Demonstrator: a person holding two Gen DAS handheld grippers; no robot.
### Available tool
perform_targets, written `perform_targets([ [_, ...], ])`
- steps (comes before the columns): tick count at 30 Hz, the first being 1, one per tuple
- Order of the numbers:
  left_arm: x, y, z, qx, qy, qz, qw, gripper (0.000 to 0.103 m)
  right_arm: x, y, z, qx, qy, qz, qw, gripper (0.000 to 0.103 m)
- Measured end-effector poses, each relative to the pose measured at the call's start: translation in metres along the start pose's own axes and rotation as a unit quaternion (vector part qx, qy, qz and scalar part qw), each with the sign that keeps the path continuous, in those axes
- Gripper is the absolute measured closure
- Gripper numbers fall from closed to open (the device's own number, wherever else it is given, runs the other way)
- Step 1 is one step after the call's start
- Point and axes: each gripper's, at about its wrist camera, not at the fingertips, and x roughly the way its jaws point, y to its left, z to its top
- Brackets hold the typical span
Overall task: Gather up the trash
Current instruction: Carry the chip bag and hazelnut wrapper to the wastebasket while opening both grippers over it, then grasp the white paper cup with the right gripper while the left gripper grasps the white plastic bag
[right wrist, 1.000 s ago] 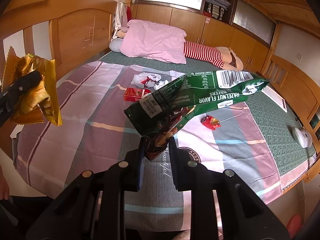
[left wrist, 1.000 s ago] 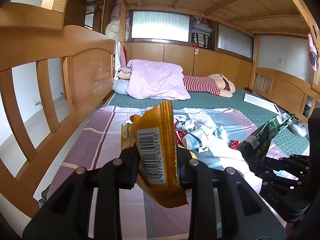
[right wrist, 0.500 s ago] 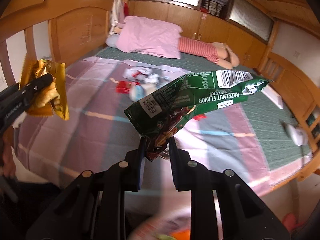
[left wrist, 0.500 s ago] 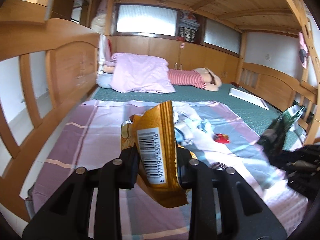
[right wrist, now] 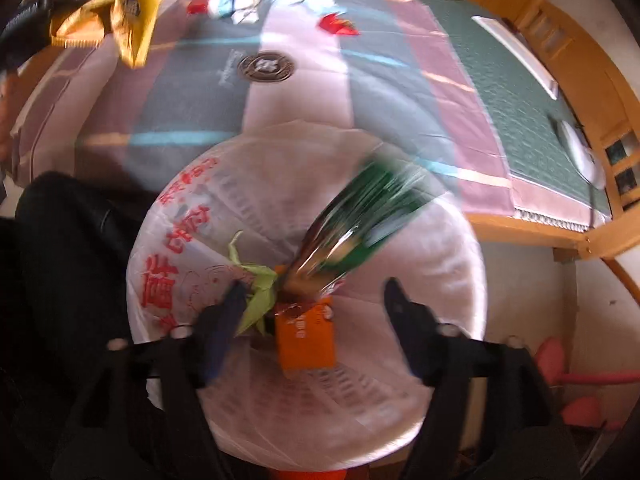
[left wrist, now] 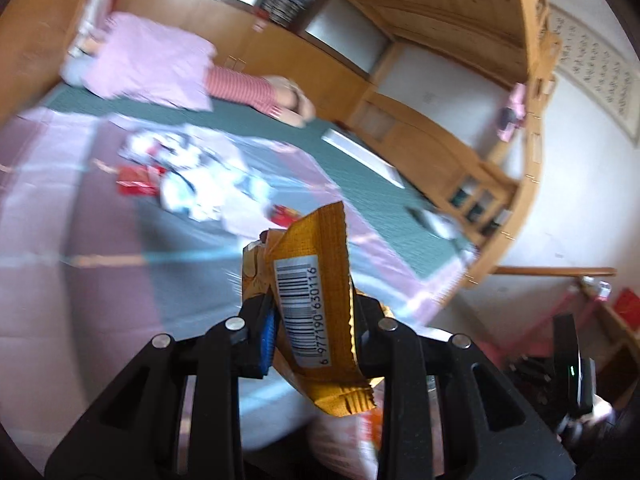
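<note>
Left gripper point(left wrist: 310, 320) jaws clamped on an orange wrapper point(left wrist: 312, 300), held above the bed point(left wrist: 100, 280); more scraps point(left wrist: 192, 176) lie beyond. Right gripper point(right wrist: 316, 304) points steeply down over a bag-lined bin point(right wrist: 440, 280), jaws opening, blurred green wrapper point(right wrist: 360, 220) loose between them above an orange box point(right wrist: 306, 338).

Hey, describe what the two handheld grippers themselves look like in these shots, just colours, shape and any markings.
Both are black plastic. The left gripper has two broad fingers cut with triangular openings, round silver bolt heads along the top, and a blue pad on one finger. The right gripper is blurred but has the same black forked build with pale bolt heads and bluish inner pads. No cables or sleeves are visible.
</note>
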Motion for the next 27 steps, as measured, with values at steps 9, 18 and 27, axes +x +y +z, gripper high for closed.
perform_targets([
  [9, 0.054, -0.099, -0.057, 0.062, 0.138, -0.272, 0.9503, 0.044, -0.086, -0.068, 0.016, 0.149, -0.178, -0.034, 0.972, 0.024],
  [18, 0.061, -0.084, -0.062, 0.033, 0.143, -0.212, 0.9661, 0.003, -0.093, -0.072, 0.049, 0.174, -0.215, -0.025, 0.961, 0.02],
  [27, -0.036, 0.036, 0.042, 0.045, -0.019, 0.31, 0.9495, 0.003, -0.051, 0.012, 0.179, 0.101, -0.213, 0.041, 0.971, 0.02],
])
